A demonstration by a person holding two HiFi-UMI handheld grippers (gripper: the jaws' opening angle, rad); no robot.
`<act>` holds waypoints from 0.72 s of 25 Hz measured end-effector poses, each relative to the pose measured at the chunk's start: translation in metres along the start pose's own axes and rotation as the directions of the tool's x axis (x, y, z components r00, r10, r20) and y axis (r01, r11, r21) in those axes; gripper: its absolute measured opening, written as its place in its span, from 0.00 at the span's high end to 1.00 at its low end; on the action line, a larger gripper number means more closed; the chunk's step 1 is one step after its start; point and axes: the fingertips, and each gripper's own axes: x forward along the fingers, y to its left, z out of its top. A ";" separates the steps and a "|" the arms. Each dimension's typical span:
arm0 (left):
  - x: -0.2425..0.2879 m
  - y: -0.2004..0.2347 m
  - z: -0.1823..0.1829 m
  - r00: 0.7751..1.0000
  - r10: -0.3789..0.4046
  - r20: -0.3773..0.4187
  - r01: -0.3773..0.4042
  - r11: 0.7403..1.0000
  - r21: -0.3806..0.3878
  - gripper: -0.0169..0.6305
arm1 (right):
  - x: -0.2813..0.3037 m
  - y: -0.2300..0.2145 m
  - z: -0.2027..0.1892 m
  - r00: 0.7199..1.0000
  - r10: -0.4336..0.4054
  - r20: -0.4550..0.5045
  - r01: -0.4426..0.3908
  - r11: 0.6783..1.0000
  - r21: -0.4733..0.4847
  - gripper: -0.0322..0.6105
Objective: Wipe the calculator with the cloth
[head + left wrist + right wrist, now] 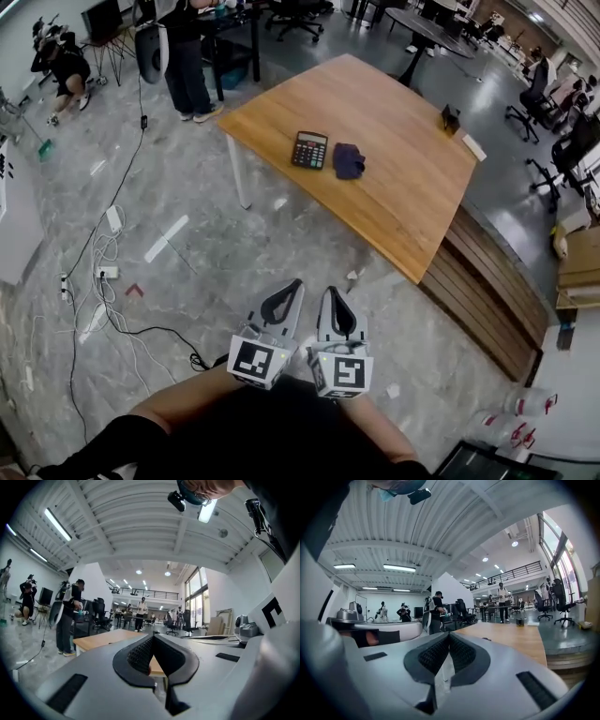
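A black calculator [309,149] lies flat on the wooden table [394,178], with a crumpled dark blue cloth [348,160] just to its right. Both grippers hang close to my body, well short of the table. My left gripper [296,284] and my right gripper [329,292] are side by side, both shut with nothing between their jaws. In the left gripper view the left gripper [152,636] points level toward the table [101,639]. In the right gripper view the right gripper [449,634] has the tabletop [511,641] ahead on its right.
Cables and a power strip [107,272] trail over the marble floor at left. A person [187,56] stands near the table's far left corner, another crouches at far left [66,70]. A small black box [450,118] sits on the table's far side. Office chairs [539,89] stand at right.
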 end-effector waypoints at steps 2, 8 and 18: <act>0.029 0.026 0.009 1.000 -0.014 0.012 0.014 1.000 0.010 0.96 | 0.037 -0.004 0.011 1.000 -0.014 0.015 0.014 1.000 -0.013 0.93; 0.088 0.103 0.023 1.000 -0.019 0.021 0.019 1.000 -0.013 0.96 | 0.139 -0.008 0.025 0.999 -0.038 0.008 0.038 0.999 -0.004 0.93; 0.151 0.181 0.037 0.998 -0.050 0.022 0.050 0.999 -0.007 0.96 | 0.231 -0.001 0.038 0.998 -0.056 -0.002 0.055 0.998 -0.018 0.93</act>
